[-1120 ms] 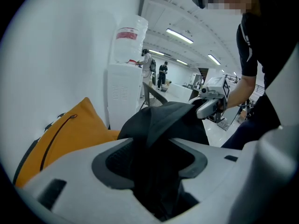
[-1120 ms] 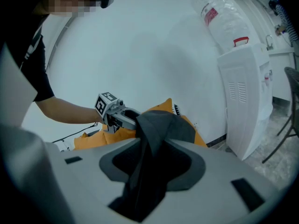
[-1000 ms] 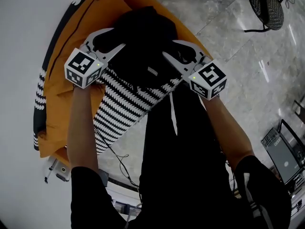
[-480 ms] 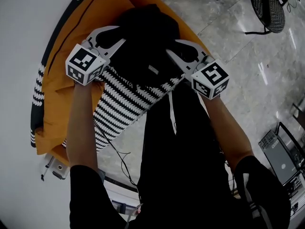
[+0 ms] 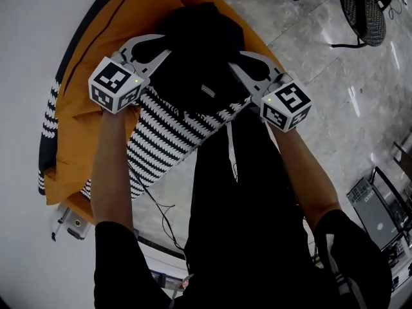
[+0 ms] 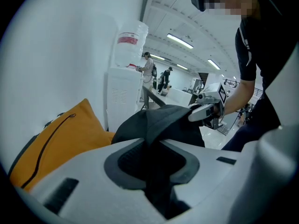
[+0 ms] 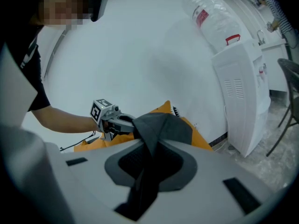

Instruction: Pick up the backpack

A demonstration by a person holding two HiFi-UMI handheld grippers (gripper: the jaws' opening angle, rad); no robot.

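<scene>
Now left hand-held gripper (image 5: 163,46) and right hand-held gripper (image 5: 235,62), jaws just closed, pinch crumpled black backpack (image 5: 196,44).

No words or numbers can be read. The red label (image 6: 127,39) on the water bottle (image 6: 133,52) is too small. The left marker cube (image 5: 116,85) and right marker cube (image 5: 286,103) show only black-and-white patterns.

Pinches a fold of the black fabric backpack (image 7: 164,125) at six o'clock in the grey two-jaw right gripper (image 7: 148,149), jaws just closing; tall white water dispenser (image 7: 243,97) at three o'clock.
</scene>
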